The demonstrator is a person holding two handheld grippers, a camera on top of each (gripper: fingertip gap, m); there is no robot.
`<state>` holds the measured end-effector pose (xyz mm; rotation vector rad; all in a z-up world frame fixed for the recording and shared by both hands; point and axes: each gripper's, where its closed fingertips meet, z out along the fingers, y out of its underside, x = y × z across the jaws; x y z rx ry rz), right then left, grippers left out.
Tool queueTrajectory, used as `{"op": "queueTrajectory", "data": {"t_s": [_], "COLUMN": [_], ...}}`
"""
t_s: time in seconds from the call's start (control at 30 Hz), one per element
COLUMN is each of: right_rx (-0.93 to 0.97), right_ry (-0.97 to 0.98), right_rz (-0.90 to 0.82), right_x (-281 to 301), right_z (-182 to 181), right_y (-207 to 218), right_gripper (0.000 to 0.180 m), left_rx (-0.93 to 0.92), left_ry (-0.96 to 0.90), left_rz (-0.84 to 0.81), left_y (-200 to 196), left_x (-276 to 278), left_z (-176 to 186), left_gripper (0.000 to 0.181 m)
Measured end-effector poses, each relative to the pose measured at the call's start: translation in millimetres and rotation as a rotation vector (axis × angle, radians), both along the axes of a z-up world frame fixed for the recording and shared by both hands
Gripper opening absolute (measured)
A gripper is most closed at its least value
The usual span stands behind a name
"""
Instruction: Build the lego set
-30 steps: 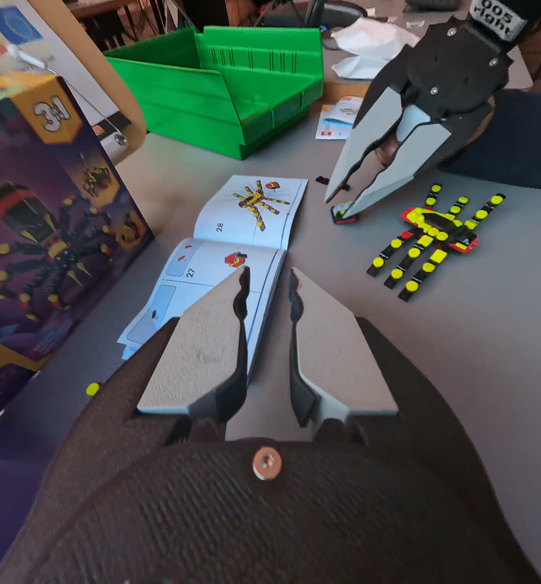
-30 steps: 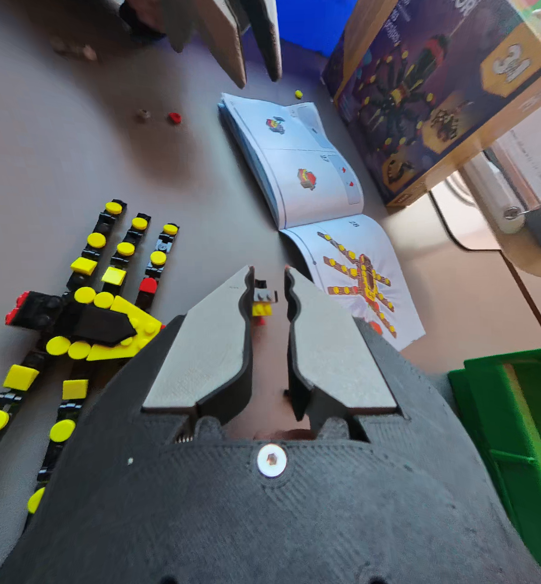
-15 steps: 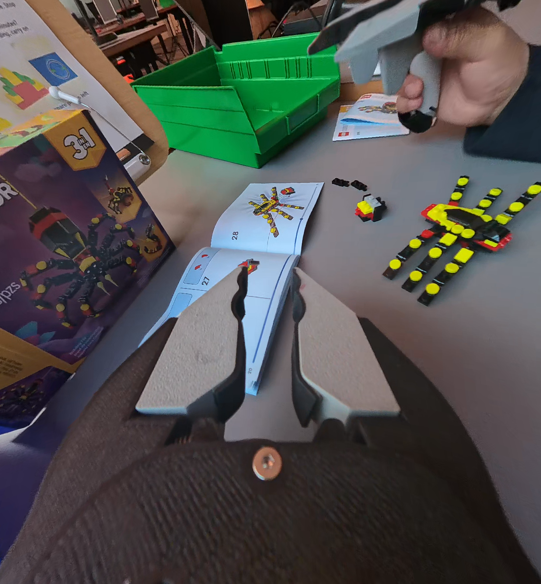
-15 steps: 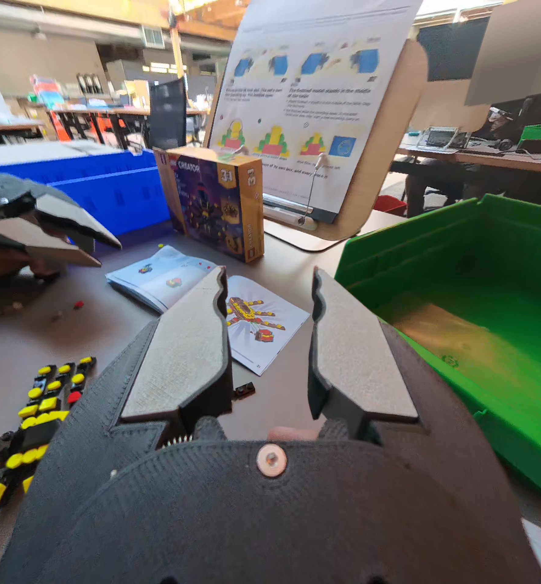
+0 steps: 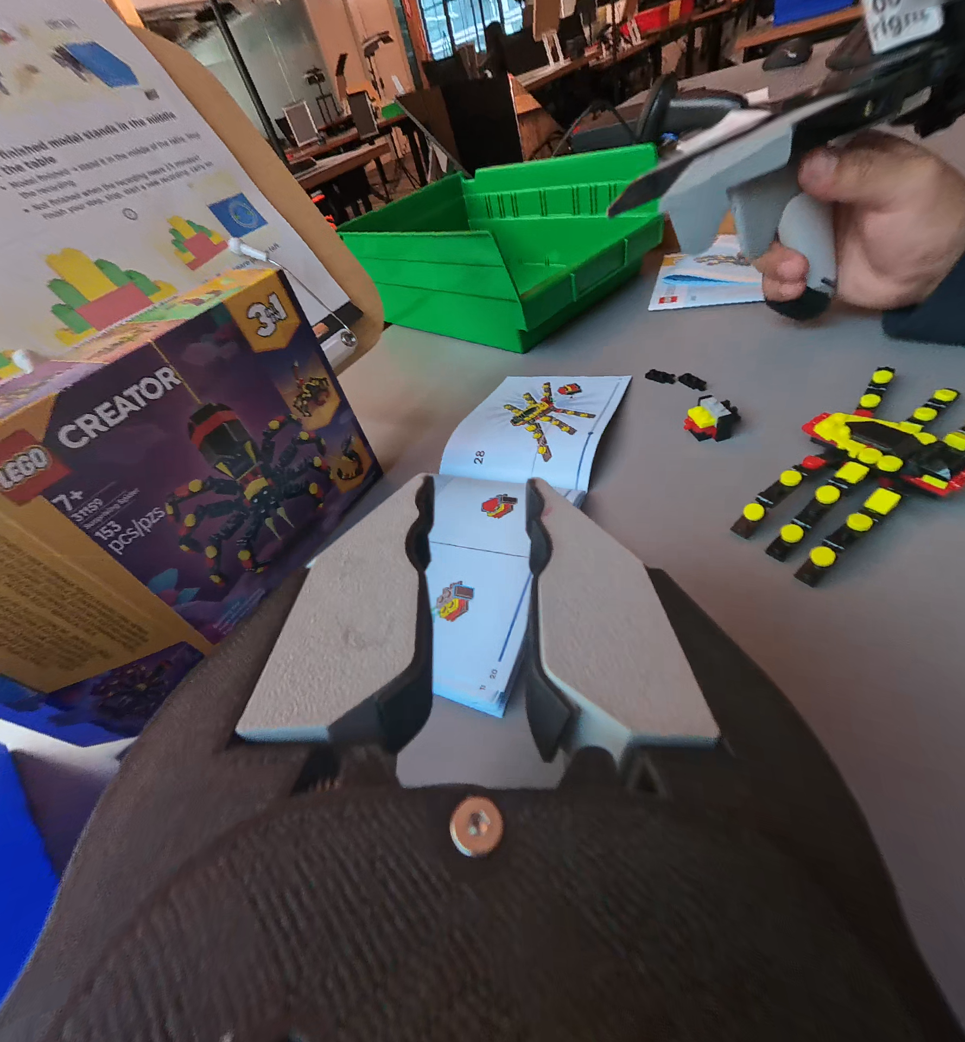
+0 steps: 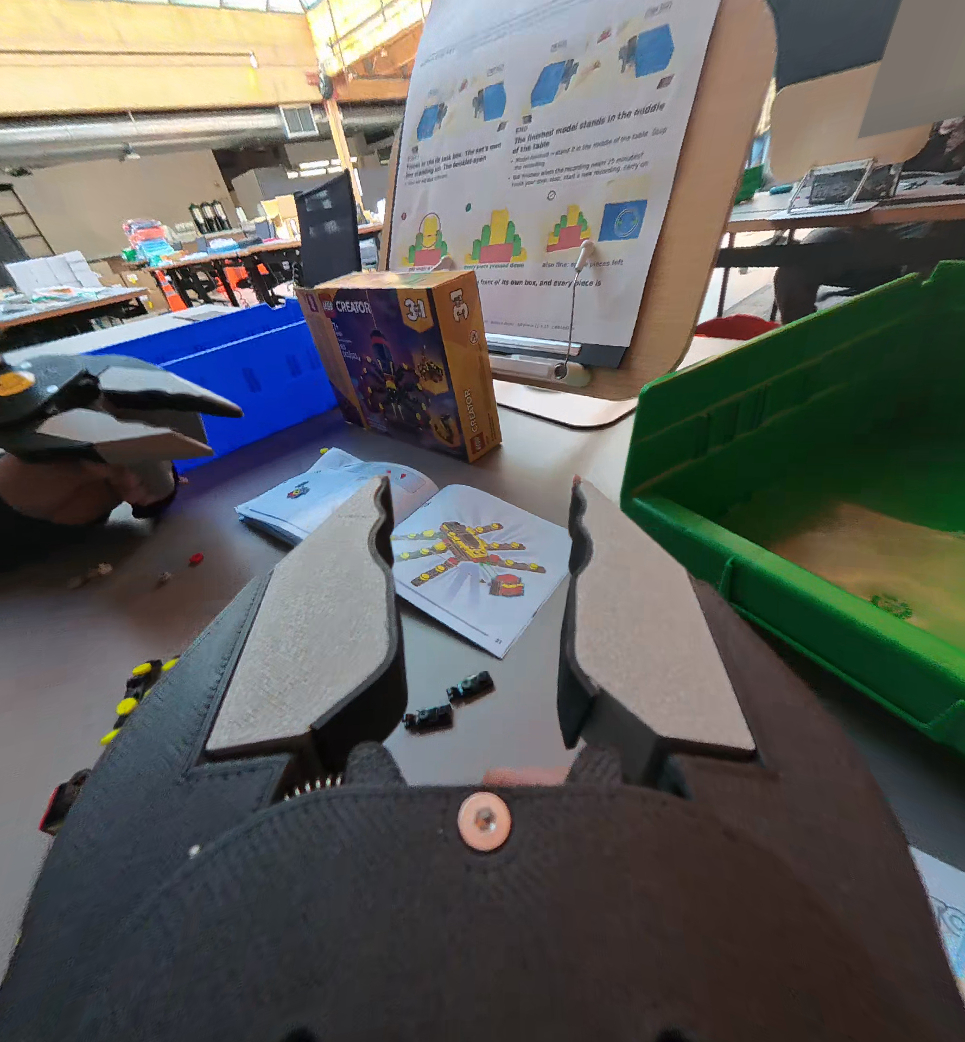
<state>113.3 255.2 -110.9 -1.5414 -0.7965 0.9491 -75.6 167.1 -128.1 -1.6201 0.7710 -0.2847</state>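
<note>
The black and yellow spider body with legs (image 5: 875, 468) lies flat on the grey table at the right. A small red, yellow and black sub-assembly (image 5: 711, 420) sits just left of it, with two small black pieces (image 5: 675, 379) (image 6: 449, 702) beside it. My left gripper (image 5: 477, 496) is open by a narrow gap and empty, above the open instruction booklet (image 5: 525, 440). My right gripper (image 6: 479, 490) is wide open and empty, raised above the table over the two black pieces; it also shows in the left wrist view (image 5: 627, 200).
A green bin (image 5: 497, 265) (image 6: 807, 507) stands behind the booklet. The set's box (image 5: 159, 451) and a clipboard stand (image 5: 130, 169) are at the left, a blue bin (image 6: 232, 361) behind them. A second booklet (image 5: 706, 276) and small loose pieces (image 6: 194, 558) lie on the table. Spacing between my two grippers at the tips: around 20 cm.
My right gripper let go of the small sub-assembly, left it on the table, rose up and opened wide. My left gripper drew back along the booklet, with its gap unchanged.
</note>
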Motion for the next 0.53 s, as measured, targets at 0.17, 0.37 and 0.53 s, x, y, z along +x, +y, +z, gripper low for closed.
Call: {"op": "queueTrajectory", "data": {"t_s": [0.17, 0.37, 0.53], "right_rx": [0.014, 0.099, 0.12], "right_ry": [-0.125, -0.17, -0.275], "right_rz": [0.042, 0.068, 0.117], "right_x": [-19, -33, -47], "right_z": [-19, -17, -34], "right_y": [-8, -9, -13], "right_gripper": [0.059, 0.055, 0.054], "left_rx": [0.122, 0.206, 0.124], "left_ry": [-0.282, -0.401, -0.336], "left_rz": [-0.009, -0.047, -0.075], "left_y": [-20, -39, -37], "left_x": [-14, -18, -3], "left_z": [57, 84, 65], "left_gripper": [0.024, 0.032, 0.036]}}
